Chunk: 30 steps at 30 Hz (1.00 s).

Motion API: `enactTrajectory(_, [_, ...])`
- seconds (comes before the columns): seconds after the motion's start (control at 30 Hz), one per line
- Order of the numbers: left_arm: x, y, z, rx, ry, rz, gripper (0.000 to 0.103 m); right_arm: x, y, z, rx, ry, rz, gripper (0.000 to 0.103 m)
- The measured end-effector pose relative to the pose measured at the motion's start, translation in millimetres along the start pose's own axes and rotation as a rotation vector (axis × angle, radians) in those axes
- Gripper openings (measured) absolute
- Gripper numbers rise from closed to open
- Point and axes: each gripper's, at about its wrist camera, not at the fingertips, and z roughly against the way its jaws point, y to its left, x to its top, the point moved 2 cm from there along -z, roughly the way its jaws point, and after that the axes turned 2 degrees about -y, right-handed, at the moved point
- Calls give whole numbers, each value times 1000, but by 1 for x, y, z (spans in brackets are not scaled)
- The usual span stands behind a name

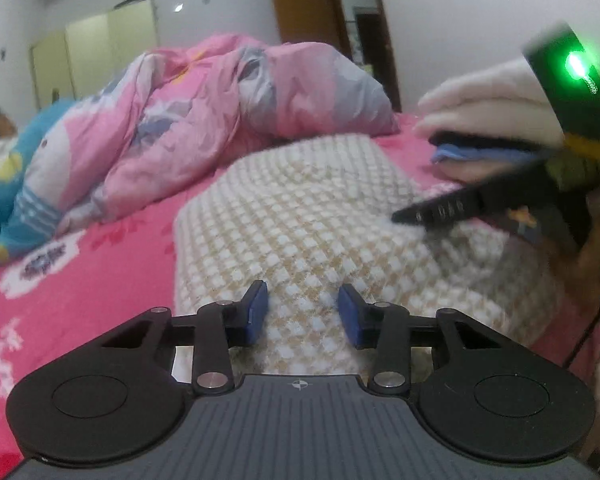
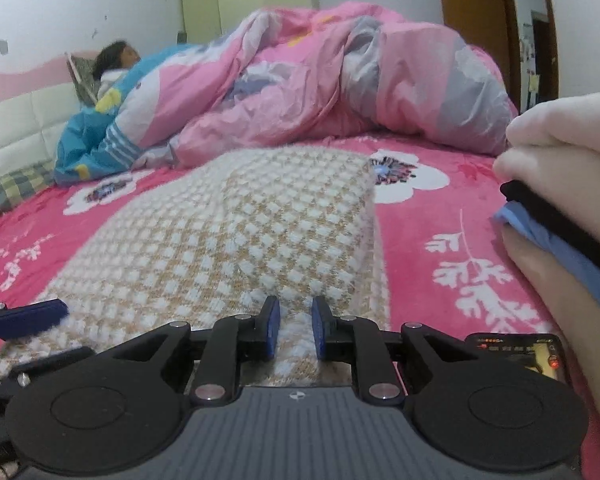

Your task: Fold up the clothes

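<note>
On the pink floral bedspread (image 2: 440, 240), a cream-and-tan checked knit garment (image 2: 240, 240) lies already doubled into a thick oblong; a stack of folded clothes (image 2: 560, 184) sits beside it to the right, suggesting earlier items are finished. The left gripper (image 1: 302, 310) has its jaws apart over the near edge, gripping nothing. The right gripper (image 2: 294, 330) is narrowly parted over the knit; whether it pinches fabric cannot be told. Probably a last fold and stacking remain.

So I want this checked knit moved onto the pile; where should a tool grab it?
Grip the checked knit at its near folded edge, coming in low from the front; that edge bulges up off the pink bedsheet, so the pads can pinch all layers, I'd judge.
</note>
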Motion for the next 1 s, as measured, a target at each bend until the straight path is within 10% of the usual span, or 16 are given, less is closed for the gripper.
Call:
enactTrajectory(0.2, [-2,8,-1,-28,8,56,42,52,21,28,23,-154,15,17])
enactTrajectory(0.33, [-3,9,0,-36,10,67,42,21,20,-37,41,8,-2,15])
enactTrajectory(0.77, [15,39,-27,-92,-15,180,42,15,12,-38,47,3,-36,14])
enactTrajectory(1.0, [6,44,-33,-103,6,226,42,87,21,-22,59,-109,-31,15])
